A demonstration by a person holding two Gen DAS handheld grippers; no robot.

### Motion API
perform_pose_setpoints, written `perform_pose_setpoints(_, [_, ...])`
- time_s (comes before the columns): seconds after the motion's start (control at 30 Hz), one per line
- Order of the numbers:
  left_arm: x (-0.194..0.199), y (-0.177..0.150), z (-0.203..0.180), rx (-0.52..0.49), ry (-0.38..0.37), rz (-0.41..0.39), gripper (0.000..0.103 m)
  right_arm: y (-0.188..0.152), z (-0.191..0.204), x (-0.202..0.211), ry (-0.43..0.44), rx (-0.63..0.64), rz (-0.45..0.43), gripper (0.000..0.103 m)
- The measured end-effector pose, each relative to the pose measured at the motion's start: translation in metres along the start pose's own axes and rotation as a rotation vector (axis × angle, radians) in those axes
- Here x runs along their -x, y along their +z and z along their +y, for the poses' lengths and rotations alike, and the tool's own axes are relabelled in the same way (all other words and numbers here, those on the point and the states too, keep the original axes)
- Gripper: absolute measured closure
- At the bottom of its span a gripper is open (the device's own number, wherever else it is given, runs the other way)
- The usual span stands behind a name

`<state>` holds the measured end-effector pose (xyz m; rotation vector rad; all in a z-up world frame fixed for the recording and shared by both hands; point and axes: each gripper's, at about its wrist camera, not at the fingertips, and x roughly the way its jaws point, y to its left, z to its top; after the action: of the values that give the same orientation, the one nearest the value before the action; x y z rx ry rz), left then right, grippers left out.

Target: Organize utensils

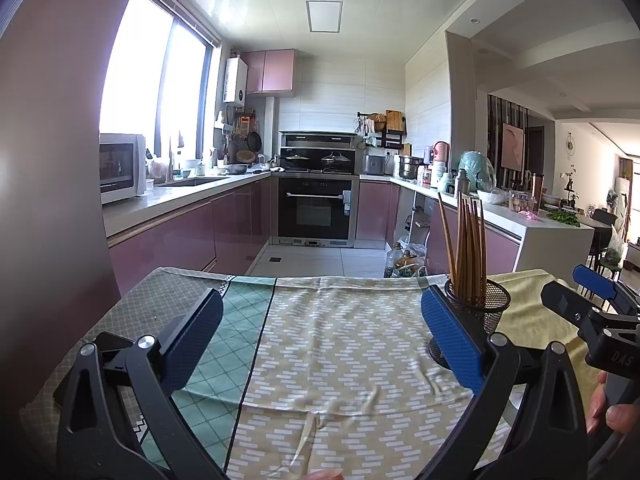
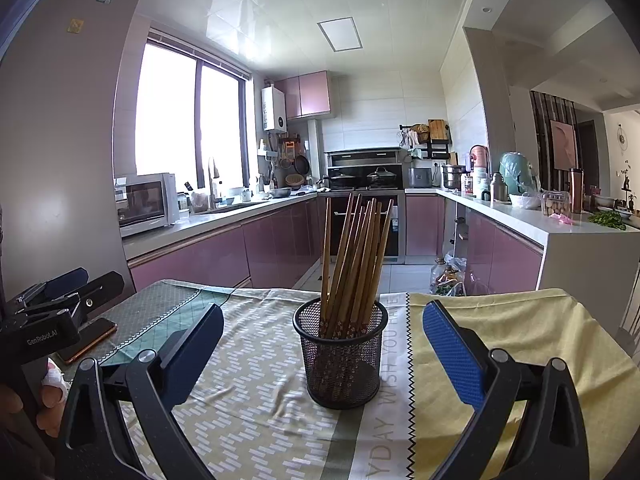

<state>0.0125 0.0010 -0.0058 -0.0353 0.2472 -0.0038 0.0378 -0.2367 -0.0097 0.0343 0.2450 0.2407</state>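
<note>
Blue-padded fingers frame both views, and both claws stand wide with nothing between the pads: the right gripper [image 2: 322,344] faces the mesh cup [image 2: 341,354] head-on, while the left gripper [image 1: 320,332] looks out over bare cloth with the cup just off its right finger.

Every chopstick in view already stands in the cup, and no loose utensil shows on the tablecloth [image 1: 340,344], so the gathering step appears finished or close to it (anything lying below the cameras' reach cannot be judged). What seems left is tidying the bundle or setting the cup in its place. For that, the right gripper would need to come forward and close on the cup's wall low down, or on the sticks near their middle, squarely enough not to tip the cup; the left could steady the rim.

The cup stands upright on the cloth near the table's far edge, toward the right-hand side, at the seam where the patterned beige panel meets the plain yellow one. It is black wire mesh, round, with a rolled rim. The chopsticks [image 2: 352,256] are brown wood with a small flowered band near their lower ends, seen through the mesh; they lean and fan out rather than stand straight, most tilted right, one nearly vertical at the left.

A phone [image 2: 90,338] lies on the cloth at the table's left edge, beside the left gripper's body.
</note>
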Motion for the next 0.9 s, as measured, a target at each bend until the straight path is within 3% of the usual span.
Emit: perform_pose_setpoints(0.9, [0.002, 0.0009, 0.0017, -0.001, 0.006, -0.005, 0.005, 0.0003, 0.0013, -0.0006, 0.003, -0.004, 0.0, 0.006])
